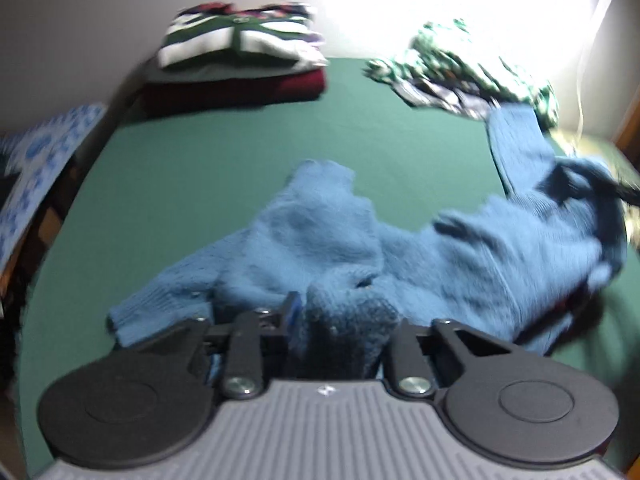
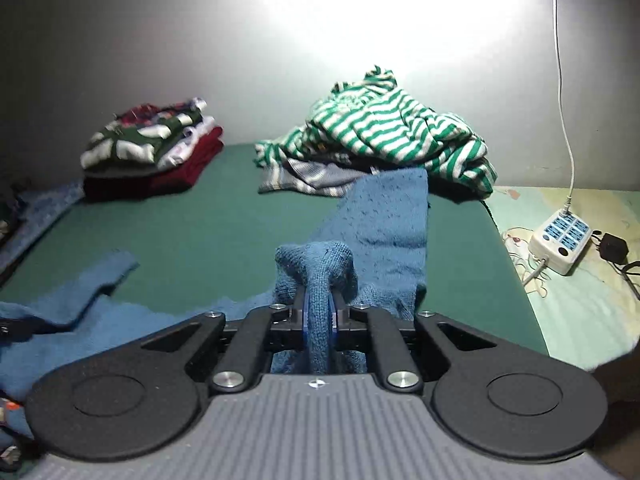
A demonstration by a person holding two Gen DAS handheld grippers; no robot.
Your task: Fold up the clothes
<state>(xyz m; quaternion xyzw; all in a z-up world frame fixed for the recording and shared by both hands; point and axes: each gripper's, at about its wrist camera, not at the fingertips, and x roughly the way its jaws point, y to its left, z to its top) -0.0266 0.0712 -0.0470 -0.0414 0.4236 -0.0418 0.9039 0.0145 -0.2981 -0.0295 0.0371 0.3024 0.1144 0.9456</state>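
Both tools were clenched on the same garment. The left gripper (image 1: 340, 320) had a thick bunch of the blue knit sweater (image 1: 460, 256) between its jaws, and the right gripper (image 2: 318, 312) pinched a narrow fold of that sweater (image 2: 384, 216), the knit bulging up ahead of its pads. The sweater lay spread across the near part of the green sheet (image 1: 240, 136), one sleeve reaching toward the far right and another toward the near left.

Risks, as judged from this position:
- Uneven lift. The left grip held a bulky wad and the right a thin pleat; raising both together could leave the body twisted instead of flat.
- Slippage. Loose knit stretches under its own weight, so a fold could creep out of the pads during a lift.
- Snagging. The far sleeve end lay touching the unfolded striped green-and-white garment (image 2: 396, 132); pulling the sweater could drag that heap along.
- Disturbing finished work. A folded stack (image 2: 152, 148) sat at the far left, well apart from the sweater, but a wide sweep could reach it.
- The power strip (image 2: 560, 240) and its cord lay off the sheet at the right, within reach of a careless swing.

No containers were visible; all clothing rested directly on the sheet.
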